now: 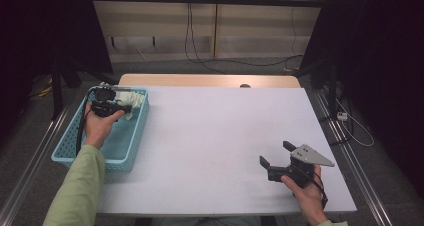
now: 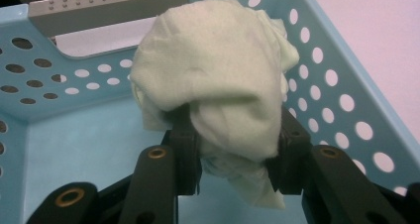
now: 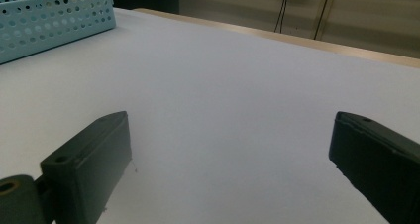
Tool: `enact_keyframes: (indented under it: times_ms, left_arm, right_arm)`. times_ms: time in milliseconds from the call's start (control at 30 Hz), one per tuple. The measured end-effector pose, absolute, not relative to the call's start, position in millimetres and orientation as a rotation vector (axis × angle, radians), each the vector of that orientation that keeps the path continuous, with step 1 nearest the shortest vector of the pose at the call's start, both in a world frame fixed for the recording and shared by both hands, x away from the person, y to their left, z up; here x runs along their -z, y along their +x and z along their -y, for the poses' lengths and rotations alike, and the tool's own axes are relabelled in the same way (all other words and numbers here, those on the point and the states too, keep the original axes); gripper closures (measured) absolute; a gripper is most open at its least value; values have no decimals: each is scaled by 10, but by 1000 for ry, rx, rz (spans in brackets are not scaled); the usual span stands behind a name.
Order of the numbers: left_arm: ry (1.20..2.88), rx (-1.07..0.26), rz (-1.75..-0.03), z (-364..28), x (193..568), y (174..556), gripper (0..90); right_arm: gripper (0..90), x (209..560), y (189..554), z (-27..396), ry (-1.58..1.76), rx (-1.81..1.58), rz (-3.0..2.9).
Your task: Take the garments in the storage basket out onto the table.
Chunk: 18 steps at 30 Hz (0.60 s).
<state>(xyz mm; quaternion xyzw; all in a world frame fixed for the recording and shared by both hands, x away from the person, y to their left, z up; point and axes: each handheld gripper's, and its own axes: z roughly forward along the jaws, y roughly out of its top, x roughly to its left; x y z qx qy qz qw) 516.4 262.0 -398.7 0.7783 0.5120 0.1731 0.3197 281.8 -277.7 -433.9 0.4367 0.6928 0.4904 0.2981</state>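
Observation:
A crumpled pale green cloth (image 2: 218, 85) hangs between the jaws of my left gripper (image 2: 233, 159), which is shut on it inside the light blue perforated basket (image 2: 341, 100). In the high view the left gripper (image 1: 125, 107) sits over the far end of the basket (image 1: 65, 151) at the table's left, with the cloth (image 1: 131, 98) bunched at its tips. My right gripper (image 1: 276, 153) rests near the table's front right, jaws wide apart and nothing between them. Its two black fingers (image 3: 94, 159) frame bare white tabletop.
The white table (image 1: 215, 131) has a wooden strip along its far edge. The basket's corner (image 3: 54, 21) appears at the upper left of the right gripper view. Cables hang on the wall behind. Metal rails run along both sides of the table.

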Motion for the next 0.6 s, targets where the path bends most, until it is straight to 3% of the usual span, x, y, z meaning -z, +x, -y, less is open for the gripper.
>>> enact_keyframes:
  times_ms: [600]
  left_arm:
    - [1974,-497,-1322,-2742,3904,4999,625]
  right_arm:
    - [22,4338,2819,2775,1163,-1303,-1841]
